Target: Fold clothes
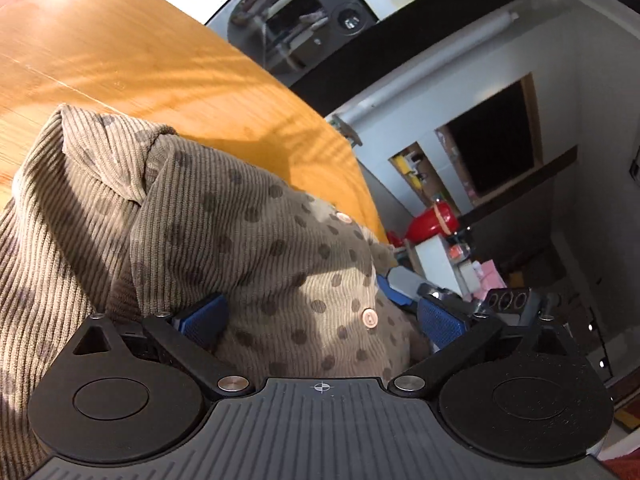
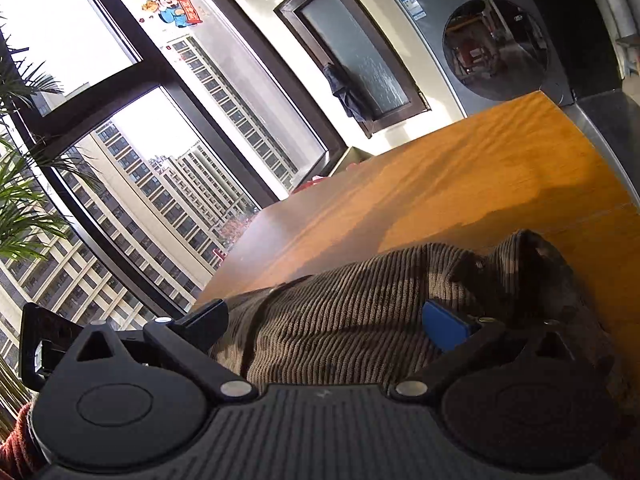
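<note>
A brown corduroy garment (image 1: 248, 232) with dark dots and pinkish buttons lies bunched up on the orange wooden table (image 1: 120, 64). In the left wrist view my left gripper (image 1: 322, 320) is open, its blue pads (image 1: 204, 320) spread wide, with the buttoned front of the garment heaped between them. Part of the other gripper (image 1: 404, 284) shows past the cloth's right edge. In the right wrist view my right gripper (image 2: 324, 320) is also open, its fingers set wide over the ribbed garment (image 2: 352, 312) on the table (image 2: 480, 176).
A front-loading washing machine (image 2: 492, 48) stands behind the table's far end. A large window (image 2: 140, 140) and a palm plant (image 2: 20, 200) are off the table's left side. Shelves with a red object (image 1: 432, 220) lie beyond the table's right edge.
</note>
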`<action>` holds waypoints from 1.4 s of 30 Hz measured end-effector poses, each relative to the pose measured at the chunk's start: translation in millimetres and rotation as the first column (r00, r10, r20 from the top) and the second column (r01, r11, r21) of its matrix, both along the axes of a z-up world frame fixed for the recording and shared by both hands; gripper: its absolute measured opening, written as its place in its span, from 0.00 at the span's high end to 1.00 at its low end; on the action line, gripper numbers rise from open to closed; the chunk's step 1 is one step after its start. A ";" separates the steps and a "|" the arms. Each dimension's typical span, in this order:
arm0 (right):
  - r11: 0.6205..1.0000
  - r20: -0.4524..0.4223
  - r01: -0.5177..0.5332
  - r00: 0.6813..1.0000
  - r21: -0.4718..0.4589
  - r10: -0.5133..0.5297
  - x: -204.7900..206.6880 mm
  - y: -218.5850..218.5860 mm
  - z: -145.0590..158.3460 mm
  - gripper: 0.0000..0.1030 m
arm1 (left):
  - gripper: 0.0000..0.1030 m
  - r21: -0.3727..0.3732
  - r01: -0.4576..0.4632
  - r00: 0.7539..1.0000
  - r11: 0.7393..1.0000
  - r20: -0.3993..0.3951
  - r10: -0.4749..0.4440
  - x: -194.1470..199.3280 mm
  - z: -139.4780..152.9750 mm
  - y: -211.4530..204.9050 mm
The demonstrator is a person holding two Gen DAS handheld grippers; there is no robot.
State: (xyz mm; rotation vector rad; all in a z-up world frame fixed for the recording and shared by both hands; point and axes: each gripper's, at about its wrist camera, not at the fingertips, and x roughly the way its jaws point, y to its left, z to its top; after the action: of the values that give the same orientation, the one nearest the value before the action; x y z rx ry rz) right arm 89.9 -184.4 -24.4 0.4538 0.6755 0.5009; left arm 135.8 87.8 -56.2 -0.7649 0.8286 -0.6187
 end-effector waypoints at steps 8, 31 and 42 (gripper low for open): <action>0.998 0.071 0.007 0.997 -0.063 -0.002 21.6 9.2 -0.7 0.00 | 0.00 0.023 0.006 0.999 1.000 0.046 -0.007 66.6 -5.6 -0.7; 0.644 0.225 0.271 0.962 -0.716 -0.156 68.7 -1.8 16.7 0.00 | 0.00 0.085 0.203 0.978 0.975 0.019 -0.206 90.7 -9.2 -60.4; 0.750 0.075 -0.048 0.989 -0.659 0.129 -26.4 49.9 22.9 0.00 | 0.00 0.173 0.007 0.997 0.985 0.075 -0.020 131.6 0.6 -28.6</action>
State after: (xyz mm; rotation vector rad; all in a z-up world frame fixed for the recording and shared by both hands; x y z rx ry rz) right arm 63.4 -134.5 -1.6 -0.2809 0.7144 0.3423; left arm 267.4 59.2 -55.6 -0.5748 0.8060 -0.5768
